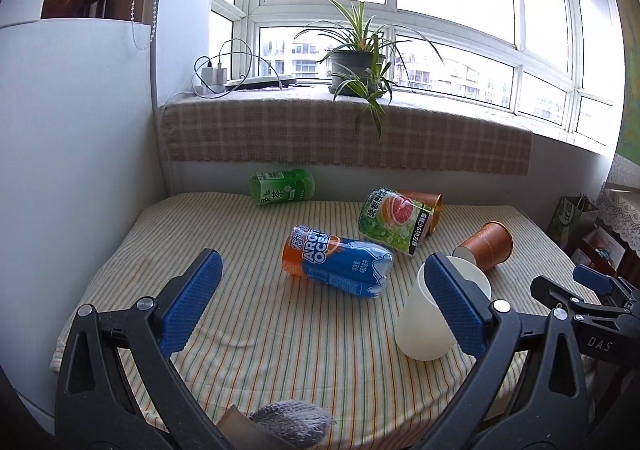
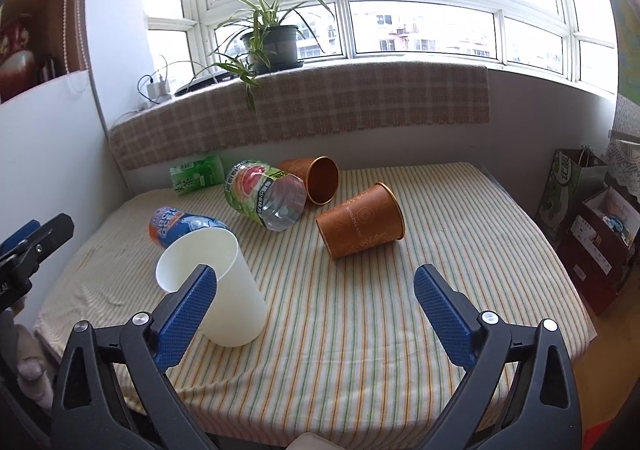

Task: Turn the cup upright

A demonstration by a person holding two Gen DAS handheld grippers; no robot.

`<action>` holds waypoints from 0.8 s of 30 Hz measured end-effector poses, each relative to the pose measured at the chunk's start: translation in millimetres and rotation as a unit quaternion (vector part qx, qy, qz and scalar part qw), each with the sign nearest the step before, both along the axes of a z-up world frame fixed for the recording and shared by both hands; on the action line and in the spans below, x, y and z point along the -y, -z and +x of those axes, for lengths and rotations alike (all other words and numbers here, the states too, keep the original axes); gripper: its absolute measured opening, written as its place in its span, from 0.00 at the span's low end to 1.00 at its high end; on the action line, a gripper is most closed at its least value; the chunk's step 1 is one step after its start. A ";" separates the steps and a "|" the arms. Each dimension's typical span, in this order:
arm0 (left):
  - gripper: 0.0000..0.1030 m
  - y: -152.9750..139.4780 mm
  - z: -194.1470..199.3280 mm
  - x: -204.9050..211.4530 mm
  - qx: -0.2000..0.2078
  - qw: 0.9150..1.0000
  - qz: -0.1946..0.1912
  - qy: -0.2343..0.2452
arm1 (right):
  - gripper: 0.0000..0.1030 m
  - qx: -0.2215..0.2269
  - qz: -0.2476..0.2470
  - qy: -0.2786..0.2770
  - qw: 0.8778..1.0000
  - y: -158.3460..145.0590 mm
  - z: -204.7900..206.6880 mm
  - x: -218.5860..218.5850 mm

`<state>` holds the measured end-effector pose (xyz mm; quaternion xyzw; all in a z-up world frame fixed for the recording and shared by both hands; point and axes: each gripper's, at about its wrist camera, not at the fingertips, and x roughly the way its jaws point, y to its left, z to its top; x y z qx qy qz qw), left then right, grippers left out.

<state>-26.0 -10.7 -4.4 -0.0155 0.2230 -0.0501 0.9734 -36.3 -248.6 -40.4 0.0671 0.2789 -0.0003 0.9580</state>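
Observation:
A white paper cup stands upright on the striped table, mouth up; it also shows in the right wrist view. Two brown paper cups lie on their sides: a near one and a far one. My left gripper is open and empty above the table; its right finger hides part of the white cup. My right gripper is open and empty, with the white cup just behind its left finger. The right gripper also shows in the left wrist view.
Three bottles lie on the striped tablecloth: blue-orange, grapefruit-label, green tea. A potted plant stands on the sill behind. A white wall is at the left; bags and boxes stand at the right.

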 end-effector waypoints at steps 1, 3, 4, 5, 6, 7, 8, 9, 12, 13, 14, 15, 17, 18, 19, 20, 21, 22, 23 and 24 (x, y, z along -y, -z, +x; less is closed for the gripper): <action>1.00 -0.9 -0.7 -0.6 0.001 1.000 -0.001 -0.001 | 0.96 0.000 -0.001 0.000 1.000 -0.2 0.0 0.1; 1.00 -2.2 -1.8 -1.0 0.003 1.000 -0.002 -0.003 | 0.96 0.000 -0.002 0.001 1.000 -0.1 0.4 0.1; 1.00 -2.6 -2.2 -1.0 0.004 1.000 -0.002 -0.004 | 0.96 0.000 -0.002 0.001 1.000 -0.1 0.2 0.1; 1.00 -2.8 -2.3 -1.0 0.005 1.000 -0.001 -0.005 | 0.96 0.001 -0.001 0.001 1.000 -0.1 0.2 0.3; 1.00 -2.8 -1.5 -1.0 0.005 1.000 -0.002 -0.005 | 0.96 0.001 -0.001 0.002 1.000 -0.2 0.2 0.2; 1.00 -2.9 -1.2 -1.1 0.004 1.000 -0.002 -0.004 | 0.96 0.001 0.000 0.003 1.000 -0.2 0.5 0.6; 1.00 -2.9 -0.5 -1.5 0.002 1.000 -0.004 -0.004 | 0.96 0.001 0.002 0.003 1.000 0.0 0.6 1.0; 1.00 -3.1 0.0 -2.2 0.001 1.000 -0.006 -0.005 | 0.96 0.001 0.002 0.003 1.000 0.1 0.8 0.8; 1.00 -3.0 -0.1 -1.9 0.001 1.000 -0.007 -0.007 | 0.96 -0.001 0.004 0.000 1.000 1.1 1.0 0.6; 1.00 -3.2 -0.1 -1.4 0.002 1.000 -0.007 -0.006 | 0.96 -0.002 0.005 -0.001 1.000 1.6 1.0 0.9; 1.00 -3.3 -0.3 -1.0 0.002 1.000 -0.006 -0.006 | 0.96 -0.002 0.006 -0.001 1.000 1.5 0.9 1.3; 1.00 -3.3 -0.3 -1.1 0.002 1.000 -0.006 -0.007 | 0.96 -0.003 0.006 -0.001 1.000 1.8 1.2 1.3; 1.00 -4.2 -0.8 -0.4 0.004 1.000 -0.005 -0.007 | 0.96 -0.005 0.008 -0.001 1.000 2.2 1.6 1.5; 1.00 -4.2 -0.8 -0.2 0.005 1.000 -0.005 -0.006 | 0.96 -0.005 0.008 -0.002 1.000 2.3 1.5 1.7; 1.00 -4.5 -0.7 -0.1 0.004 1.000 -0.005 -0.006 | 0.96 -0.006 0.009 -0.002 1.000 2.4 1.7 1.7; 1.00 -5.0 -0.6 0.1 0.005 1.000 -0.005 -0.006 | 0.96 -0.006 0.009 -0.002 1.000 2.7 1.8 1.6; 1.00 -5.0 -0.6 0.1 0.004 1.000 -0.005 -0.006 | 0.96 -0.007 0.009 -0.002 1.000 2.8 2.6 1.3; 1.00 -5.0 -0.6 0.2 0.004 1.000 -0.005 -0.006 | 0.96 -0.007 0.008 -0.003 1.000 3.2 2.8 0.8; 1.00 -5.0 -0.7 0.2 0.005 1.000 -0.005 -0.005 | 0.96 -0.008 0.008 -0.003 1.000 3.6 2.7 0.6; 1.00 -5.1 -0.7 0.4 0.005 1.000 -0.005 -0.006 | 0.96 -0.009 0.007 -0.004 1.000 4.2 2.9 0.3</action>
